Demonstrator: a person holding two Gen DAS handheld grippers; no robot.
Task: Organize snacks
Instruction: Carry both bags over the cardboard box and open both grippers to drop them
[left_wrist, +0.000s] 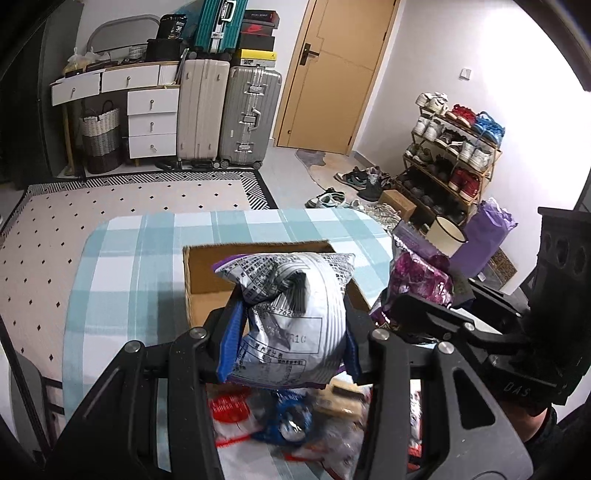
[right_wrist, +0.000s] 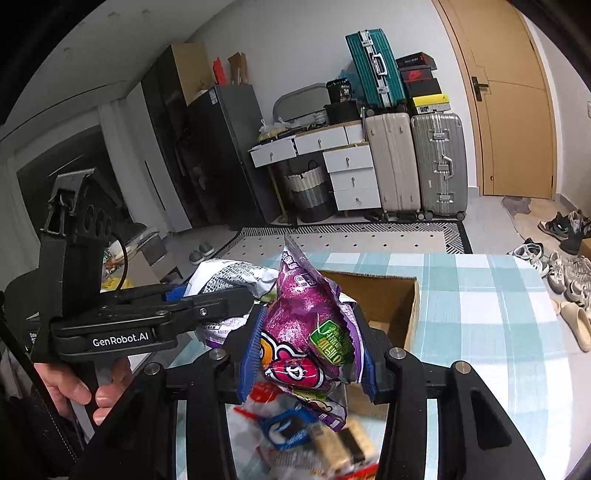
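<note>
My left gripper (left_wrist: 290, 332) is shut on a puffy silver snack bag (left_wrist: 291, 302) with purple edges and a printed back, held up in front of an open cardboard box (left_wrist: 207, 273). My right gripper (right_wrist: 308, 354) is shut on a magenta and purple snack bag (right_wrist: 306, 325) with a green label, lifted just left of the same cardboard box (right_wrist: 388, 295). In the left wrist view the magenta bag (left_wrist: 417, 273) sits to the right of the silver one. Seen from the right wrist, the silver bag (right_wrist: 229, 277) and a hand (right_wrist: 74, 391) holding the left tool lie to the left.
A pile of loose snacks (left_wrist: 280, 417), red, blue and tan packets, lies on the blue checked tablecloth (left_wrist: 122, 280) below both grippers. Beyond the table are a dotted rug (left_wrist: 92, 206), suitcases (left_wrist: 229, 114), white drawers (left_wrist: 151, 122), a shoe rack (left_wrist: 450, 155) and a wooden door (left_wrist: 343, 70).
</note>
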